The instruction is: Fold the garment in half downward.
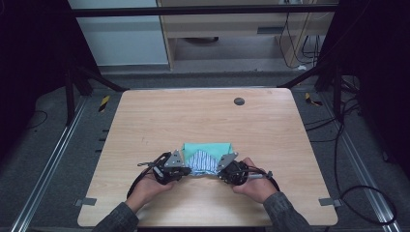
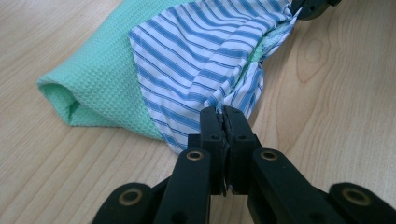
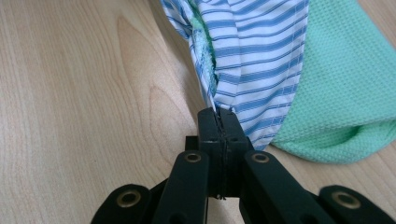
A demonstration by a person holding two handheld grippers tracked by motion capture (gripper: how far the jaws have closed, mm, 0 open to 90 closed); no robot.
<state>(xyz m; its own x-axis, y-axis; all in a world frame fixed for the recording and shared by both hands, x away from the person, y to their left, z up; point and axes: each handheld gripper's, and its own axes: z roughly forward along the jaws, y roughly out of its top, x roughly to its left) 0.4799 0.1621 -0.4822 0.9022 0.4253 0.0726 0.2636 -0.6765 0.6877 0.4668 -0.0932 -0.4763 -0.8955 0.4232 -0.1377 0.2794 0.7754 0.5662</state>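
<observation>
Item: striped cloth [image 1: 202,161], lying over green towel [image 1: 208,147] at the near middle of the surface [image 1: 203,116]. My left tongs [image 2: 223,112] and right tongs [image 3: 217,113] each pinch a near corner. Step: grasp made. Next, likely: lift both corners evenly, keeping tension.

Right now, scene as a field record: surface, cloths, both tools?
surface: wooden table
green cloth: folded waffle-weave cloth, lying on the table
striped cloth: blue-and-white striped cloth, on top of the green one
left tool: left tool shut on one striped edge
right tool: right tool shut on the opposite striped edge
hands: one on each tool, near the table's front edge
</observation>
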